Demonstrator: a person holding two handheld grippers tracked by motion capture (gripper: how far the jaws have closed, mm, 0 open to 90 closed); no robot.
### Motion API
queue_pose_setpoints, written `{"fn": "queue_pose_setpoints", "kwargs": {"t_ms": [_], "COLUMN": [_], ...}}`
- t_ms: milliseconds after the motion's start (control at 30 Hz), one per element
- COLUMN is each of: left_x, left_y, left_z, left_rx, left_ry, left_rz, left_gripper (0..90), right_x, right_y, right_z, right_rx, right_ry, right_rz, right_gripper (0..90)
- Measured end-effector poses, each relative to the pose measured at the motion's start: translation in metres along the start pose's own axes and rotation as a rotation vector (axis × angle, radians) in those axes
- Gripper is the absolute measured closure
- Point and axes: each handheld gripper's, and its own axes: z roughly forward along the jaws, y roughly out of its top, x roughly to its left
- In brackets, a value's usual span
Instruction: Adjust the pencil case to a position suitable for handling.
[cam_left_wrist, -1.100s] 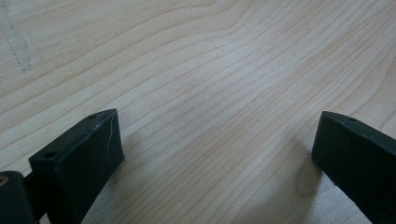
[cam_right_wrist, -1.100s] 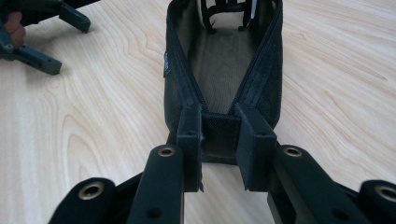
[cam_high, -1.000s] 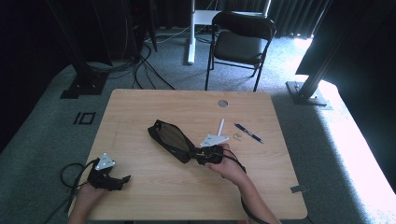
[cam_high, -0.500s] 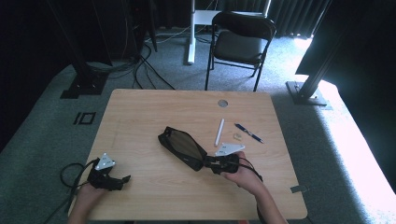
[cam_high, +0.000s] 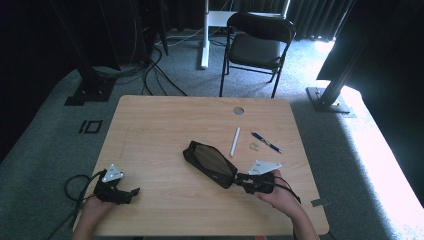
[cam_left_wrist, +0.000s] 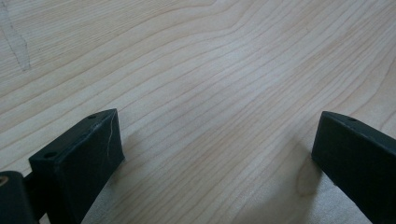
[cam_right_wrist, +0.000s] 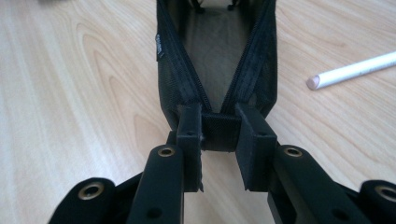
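The black zip pouch (cam_high: 209, 163) lies on the wooden table (cam_high: 165, 125), right of centre and toward the near edge, its long axis running from far-left to near-right. From the high view it reads as a flat dark shape with its mouth open; the right gripper view adds that the zipper is parted, the two rows of teeth converging to the end tab, with the dark lining visible between them. That same view shows the right gripper (cam_right_wrist: 218, 135) pinching this end tab (cam_right_wrist: 218, 130), its pads pressed against either side of the fabric. In the high view the right gripper (cam_high: 246, 179) sits at the pouch's near-right end, held by the person's right hand (cam_high: 280, 195).

Just beyond the pouch lie a white pen (cam_high: 234, 142), a small tan piece (cam_high: 254, 146) and a dark blue pen (cam_high: 266, 142), to the far right of it.

Well apart, at the near-left corner, the left gripper (cam_high: 131, 192) rests in the left hand (cam_high: 95, 207). Its own view shows the jaws spread wide over bare wood, nothing between them.
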Motion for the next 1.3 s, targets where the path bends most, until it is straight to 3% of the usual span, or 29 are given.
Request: {"fn": "queue_pose_setpoints", "kwargs": {"t_ms": [133,833,1300], "left_x": [0.0,0.0,0.0], "left_y": [0.0,0.0,0.0], "left_z": [0.0,0.0,0.0], "left_rx": [0.0,0.0,0.0], "left_ry": [0.0,0.0,0.0], "left_rz": [0.0,0.0,0.0], "left_gripper": [2.1,2.1,2.1], "right_x": [0.001,0.001,-0.001], "right_y": [-0.005,-0.042,-0.064], "right_z": [-0.009,-0.062,-0.086], "right_rx": [0.016,0.046,0.037], "right_ry": [0.005,-0.025,-0.047], "right_rz": [-0.007,0.047,0.102], "right_gripper": [72.9,72.8,72.7]}}
